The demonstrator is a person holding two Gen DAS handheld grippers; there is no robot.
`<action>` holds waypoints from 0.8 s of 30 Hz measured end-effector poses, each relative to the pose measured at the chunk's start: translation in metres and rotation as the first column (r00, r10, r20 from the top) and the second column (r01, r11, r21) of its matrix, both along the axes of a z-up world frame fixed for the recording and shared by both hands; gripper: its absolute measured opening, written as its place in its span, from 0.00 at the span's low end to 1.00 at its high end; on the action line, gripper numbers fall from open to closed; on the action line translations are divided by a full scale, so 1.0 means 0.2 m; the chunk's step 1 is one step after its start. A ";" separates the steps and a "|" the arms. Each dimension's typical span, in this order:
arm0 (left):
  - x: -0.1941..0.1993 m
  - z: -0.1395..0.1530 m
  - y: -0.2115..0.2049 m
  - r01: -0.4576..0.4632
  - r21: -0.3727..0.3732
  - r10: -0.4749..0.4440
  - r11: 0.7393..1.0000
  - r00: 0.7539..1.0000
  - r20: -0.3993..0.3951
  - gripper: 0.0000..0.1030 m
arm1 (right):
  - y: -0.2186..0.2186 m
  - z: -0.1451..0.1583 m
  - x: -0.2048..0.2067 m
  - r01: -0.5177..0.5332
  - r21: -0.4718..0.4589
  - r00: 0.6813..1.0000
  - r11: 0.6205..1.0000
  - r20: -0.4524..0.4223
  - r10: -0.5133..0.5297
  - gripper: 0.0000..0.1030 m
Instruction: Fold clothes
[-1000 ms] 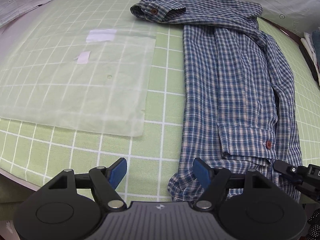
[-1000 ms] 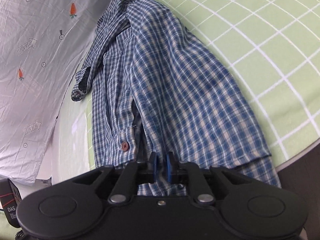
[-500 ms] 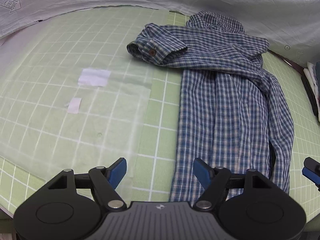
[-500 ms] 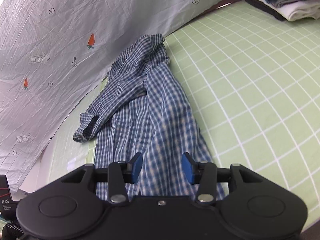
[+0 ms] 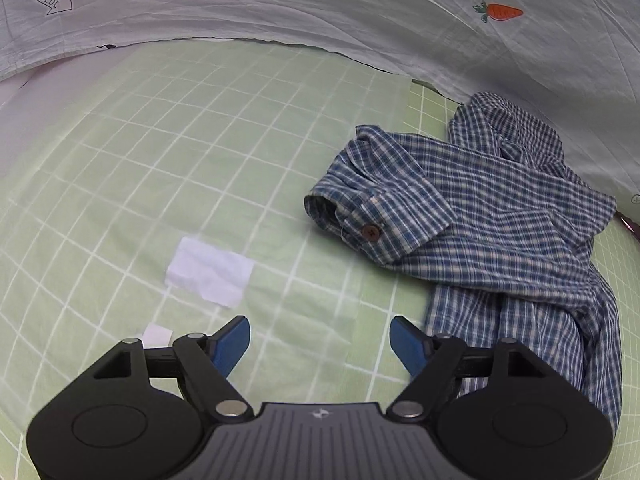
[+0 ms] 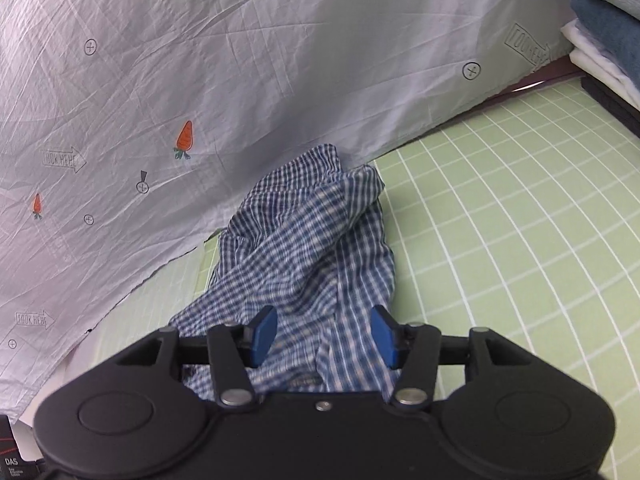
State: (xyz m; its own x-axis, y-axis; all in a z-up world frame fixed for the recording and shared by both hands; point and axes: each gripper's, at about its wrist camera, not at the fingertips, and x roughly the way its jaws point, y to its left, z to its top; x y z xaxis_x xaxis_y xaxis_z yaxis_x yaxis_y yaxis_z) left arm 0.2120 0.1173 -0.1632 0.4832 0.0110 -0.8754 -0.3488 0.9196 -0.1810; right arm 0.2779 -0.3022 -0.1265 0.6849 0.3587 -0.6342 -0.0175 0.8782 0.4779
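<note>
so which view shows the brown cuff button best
The left wrist view: the brown button sits sharp and unobstructed on the plaid shirt's folded cuff. The right wrist view shows only the shirt's blurred body and collar end; no button is visible there.

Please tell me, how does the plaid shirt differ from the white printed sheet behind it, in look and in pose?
The plaid shirt is blue and white check; the white printed sheet is plain pale cloth with small carrots, arrows and crossed circles. The shirt lies bunched and partly folded on the green grid mat; the sheet spreads wide behind the mat, only creased. Both are fabric, and neither gripper holds either.
</note>
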 end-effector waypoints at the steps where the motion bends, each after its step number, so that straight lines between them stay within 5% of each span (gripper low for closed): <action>1: 0.05 -0.01 0.01 -0.008 -0.004 0.008 1.000 1.000 -0.001 0.76 | 0.00 -0.02 0.08 0.005 0.001 1.000 1.000 -0.009 -0.005 0.65; 7: 0.32 -0.06 0.05 -0.021 -0.020 0.022 1.000 1.000 0.018 0.76 | 0.08 -0.14 0.51 -0.005 0.049 0.996 0.999 -0.089 0.010 0.68; 9: 0.38 -0.08 0.04 -0.007 -0.014 0.007 1.000 1.000 0.018 0.76 | 0.10 -0.20 0.60 -0.015 0.055 0.992 0.998 -0.125 0.022 0.61; 11: 0.42 -0.09 0.03 0.001 0.007 -0.002 1.000 1.000 0.020 0.76 | 0.10 -0.23 0.65 -0.017 0.079 0.991 0.997 -0.128 0.027 0.23; 12: 0.42 -0.10 0.03 -0.005 0.012 0.005 1.000 1.000 0.025 0.74 | 0.10 -0.23 0.67 -0.016 0.095 0.992 0.995 -0.120 0.028 0.16; 14: 0.44 -0.11 0.04 -0.015 -0.001 0.015 1.000 0.999 0.040 0.49 | 0.09 -0.24 0.70 -0.016 0.129 0.994 0.992 -0.101 0.029 0.04; 15: 0.45 -0.11 0.04 -0.019 -0.013 0.020 1.000 0.999 0.044 0.25 | 0.08 -0.22 0.72 -0.019 0.151 0.996 0.988 -0.078 0.031 0.04; 16: 0.45 -0.11 0.04 -0.030 -0.012 0.031 0.999 0.998 0.052 0.18 | 0.08 -0.20 0.73 -0.025 0.169 0.998 0.985 -0.055 0.034 0.03; 21: 0.46 0.01 0.09 -0.099 -0.005 0.098 0.995 0.985 0.143 0.11 | 0.11 -0.09 0.81 -0.082 0.154 0.996 0.985 0.048 0.075 0.03; 24: 0.47 0.05 0.17 -0.133 -0.014 0.133 0.991 0.977 0.169 0.11 | 0.16 -0.14 0.86 -0.097 0.094 0.995 0.991 0.031 0.095 0.03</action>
